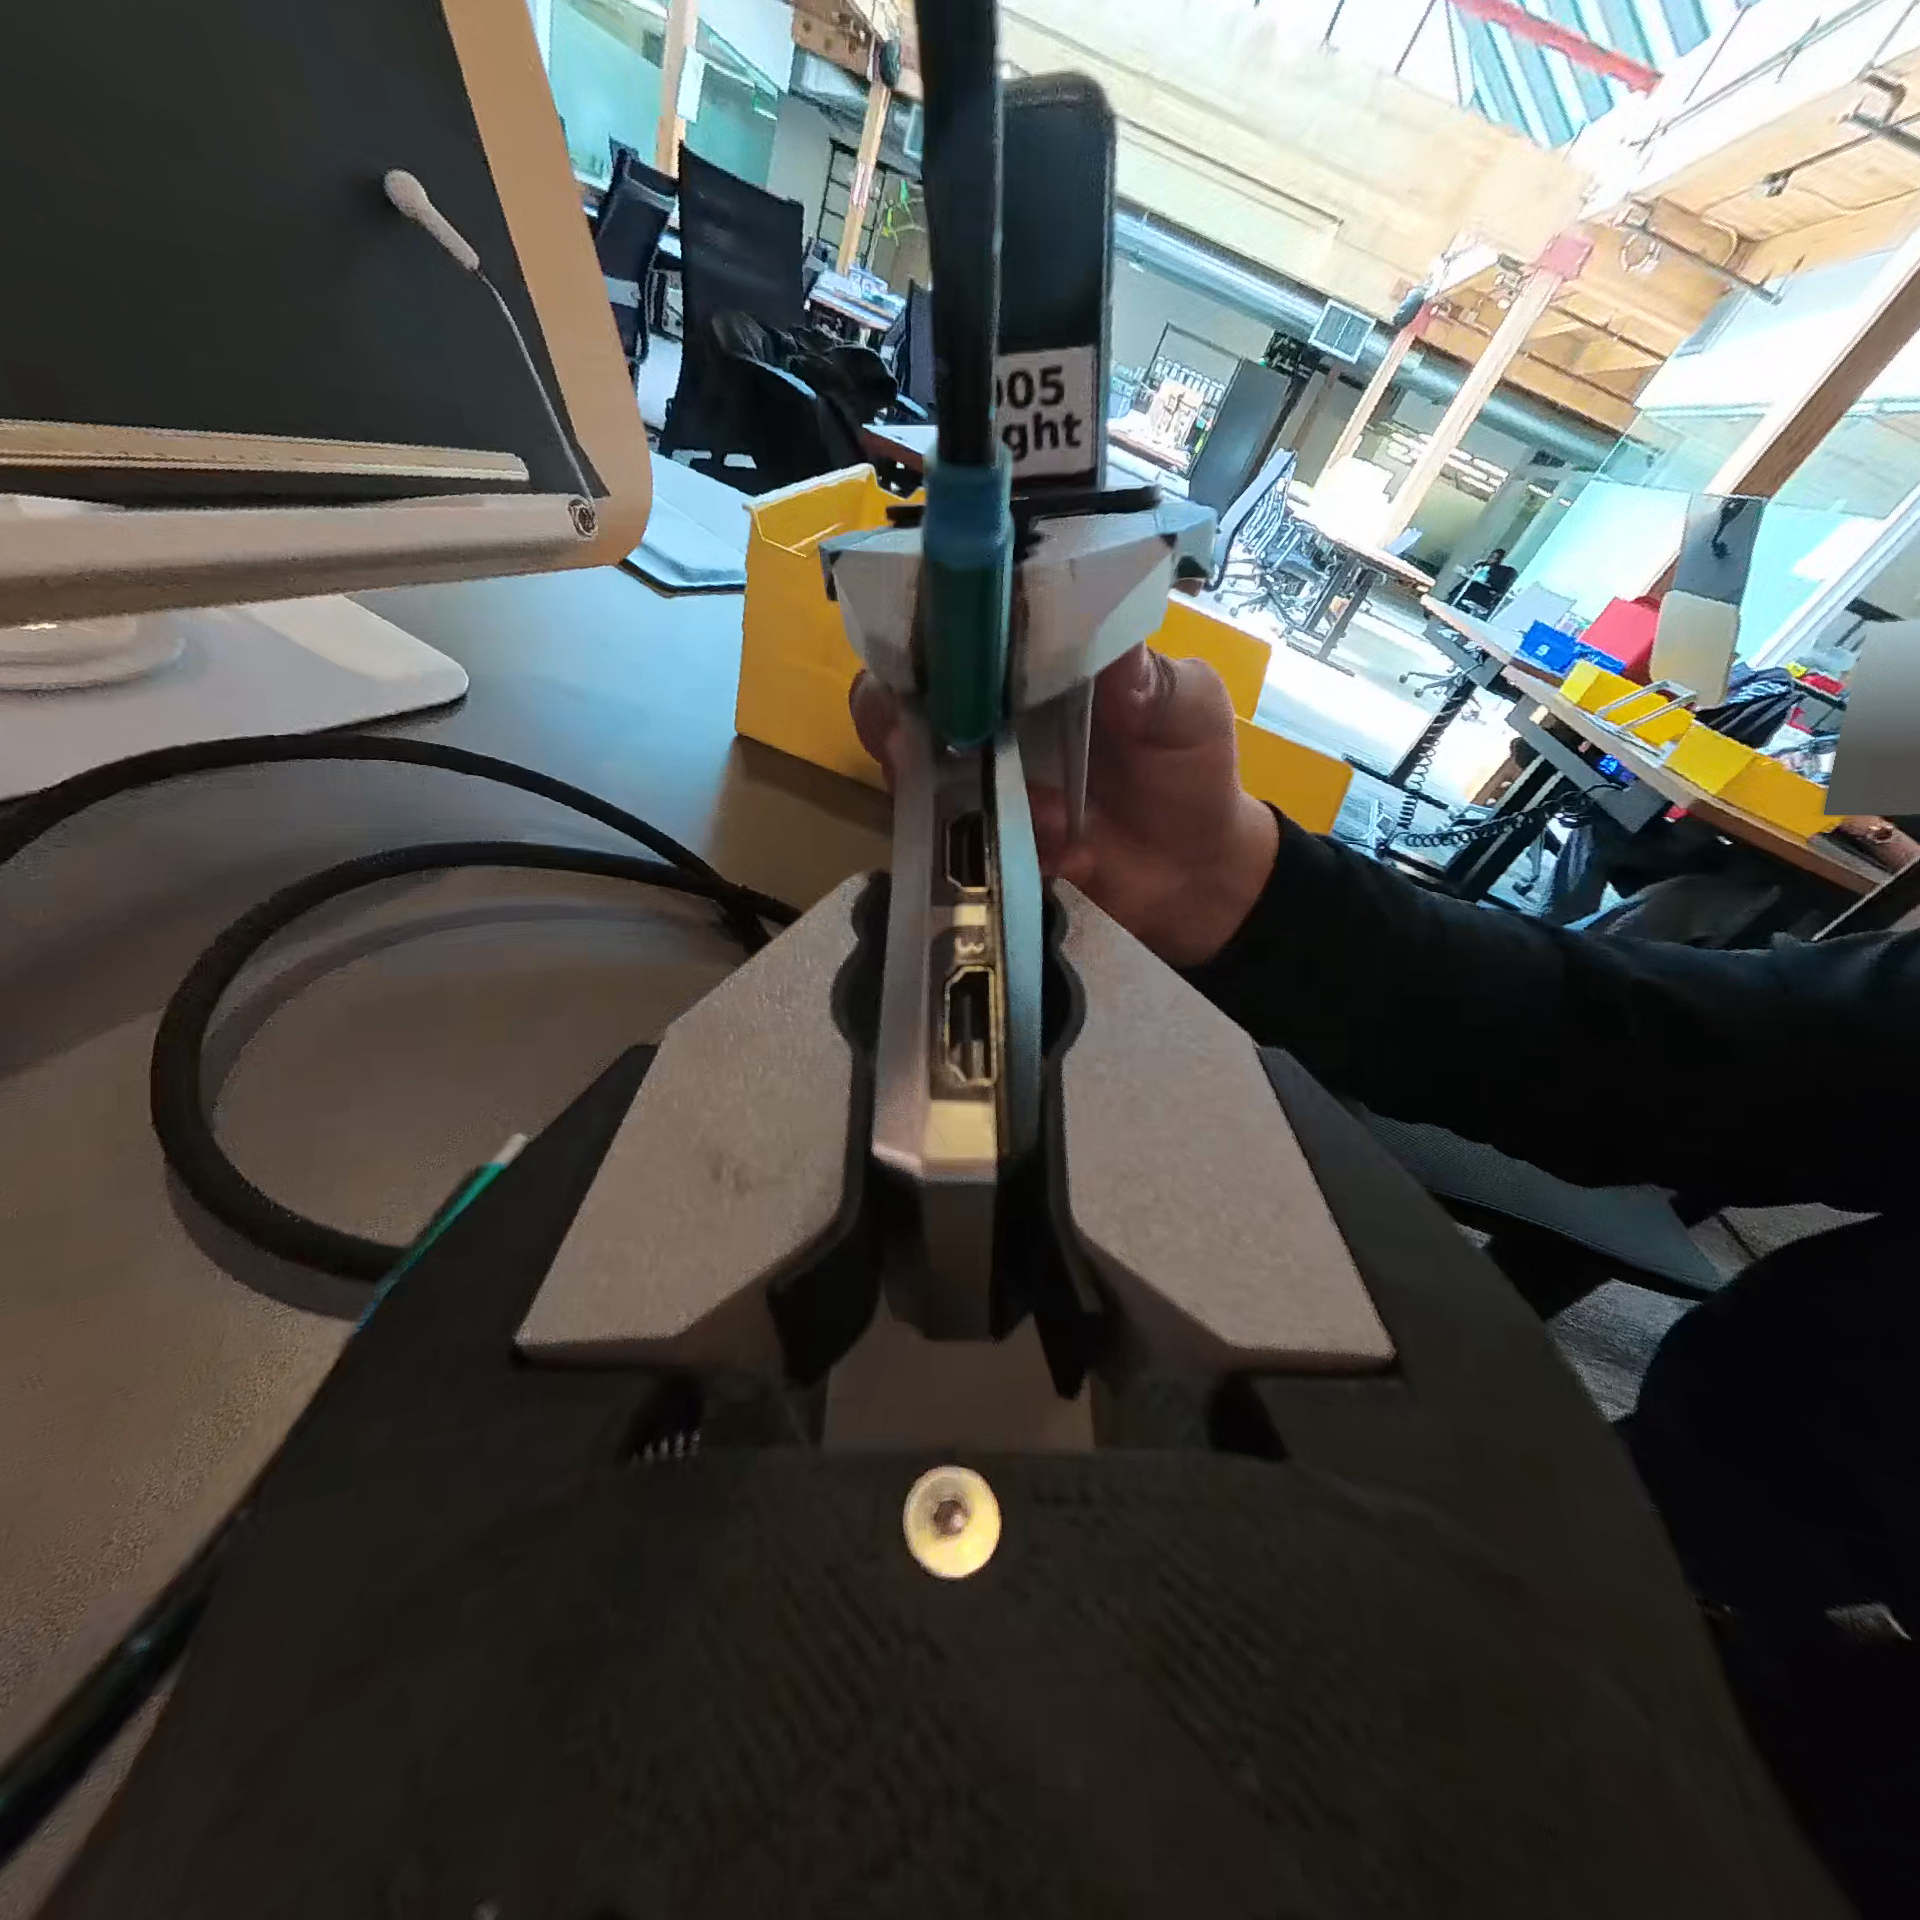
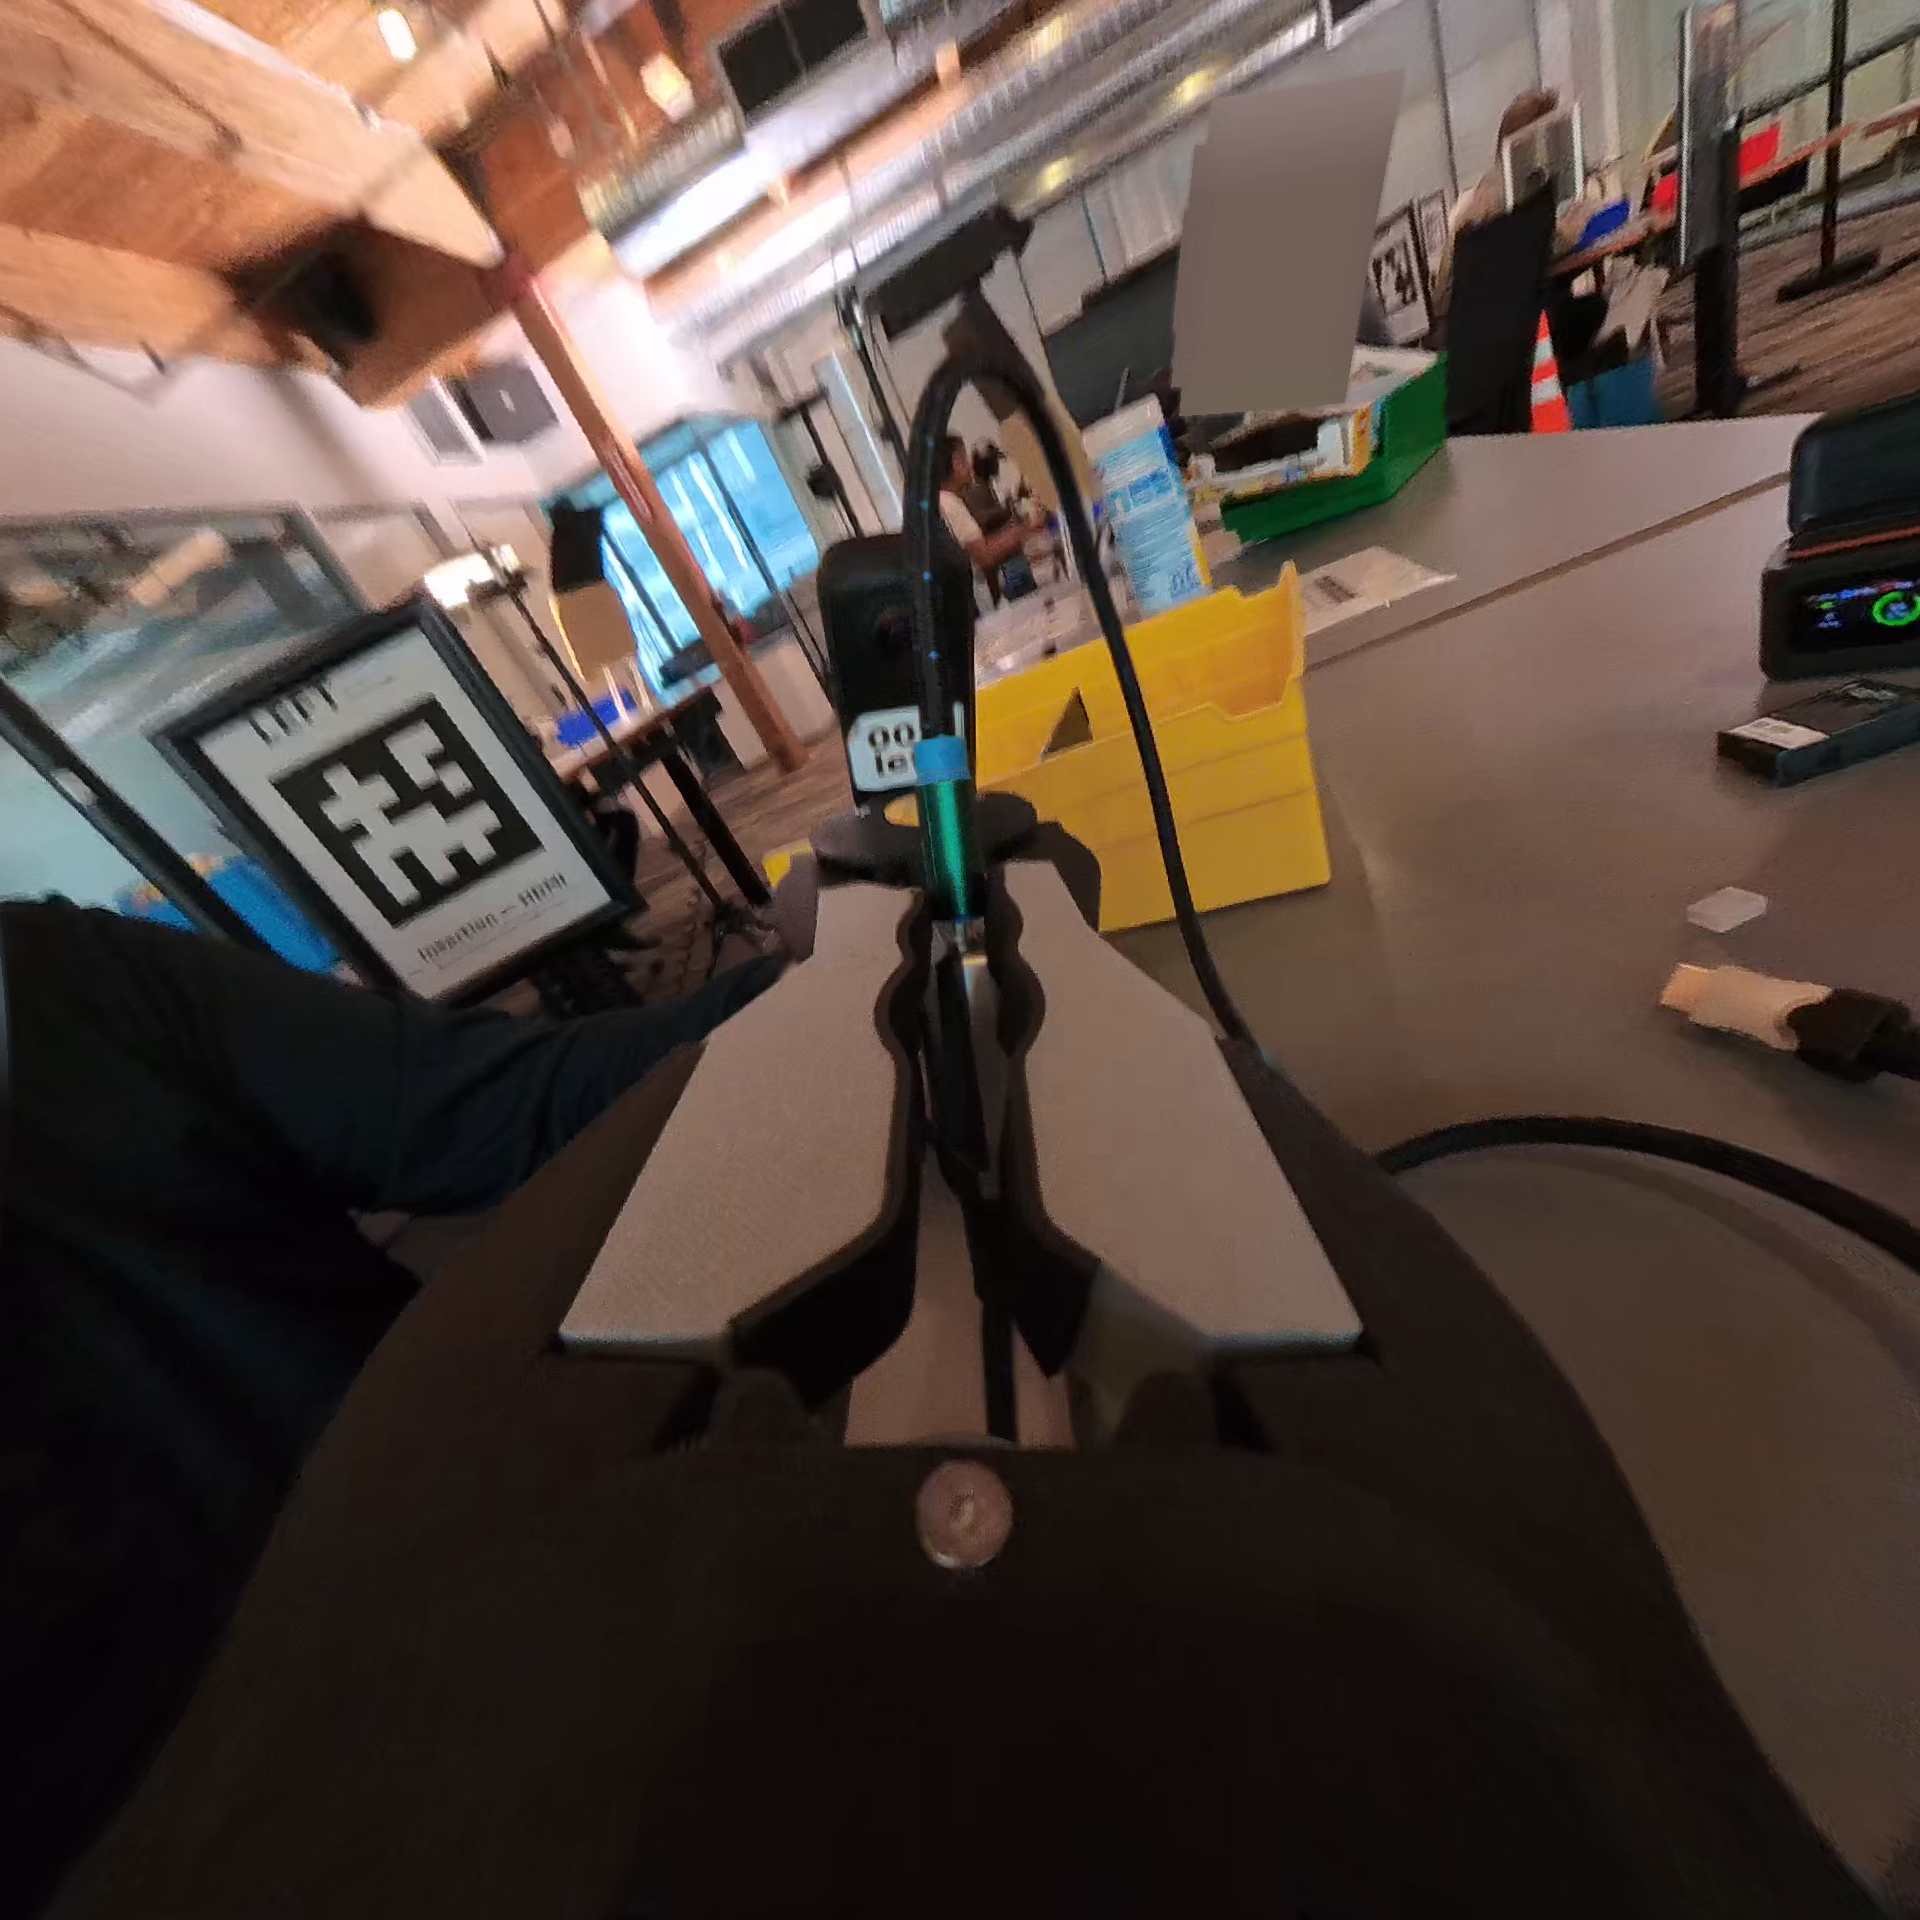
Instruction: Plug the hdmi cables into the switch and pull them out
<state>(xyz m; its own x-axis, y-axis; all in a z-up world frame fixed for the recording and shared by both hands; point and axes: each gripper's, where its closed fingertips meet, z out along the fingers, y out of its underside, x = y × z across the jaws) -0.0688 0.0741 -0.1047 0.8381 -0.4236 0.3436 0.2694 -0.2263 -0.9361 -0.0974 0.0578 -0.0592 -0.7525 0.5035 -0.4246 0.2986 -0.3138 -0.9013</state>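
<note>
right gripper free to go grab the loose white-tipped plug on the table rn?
Probably not yet. The right gripper is shut on the green HDMI plug at the switch, which the left gripper clamps. The white-tipped plug lies unobstructed on the table; it must let go first.

The switch (image 1: 940, 1049) looked like smooth matt grey metal; the gripper fingers (image 1: 727, 1143) were grainy matt plastic — the plug (image 2: 948, 831) had a glossy green metallic shell, the bin (image 2: 1195, 748) shiny yellow plastic.
</note>
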